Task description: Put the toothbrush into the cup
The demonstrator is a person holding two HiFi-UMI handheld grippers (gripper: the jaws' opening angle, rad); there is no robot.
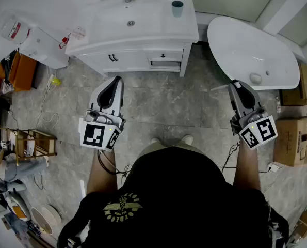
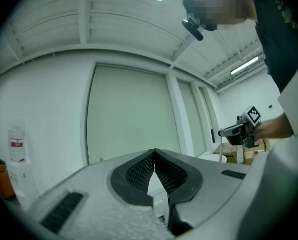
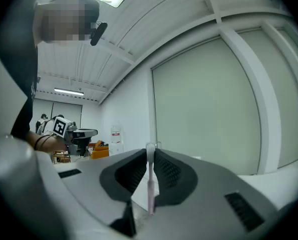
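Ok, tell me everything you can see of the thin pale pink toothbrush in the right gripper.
The thin pale pink toothbrush looks like translucent plastic, a straight stick. It stands upright in the right gripper view, pinched between the dark ribbed pads of the right gripper, its top end poking above them. Nothing else touches it; bristles cannot be made out.

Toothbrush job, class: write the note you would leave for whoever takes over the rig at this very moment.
Left gripper: shut, empty.
Right gripper: shut on the thin pale pink plastic toothbrush.
The small dark teal cup stands near the back right corner of the white sink cabinet, well away from both grippers.
Done: toothbrush is in the grip.
Left: carry it to the cup and drop it in.
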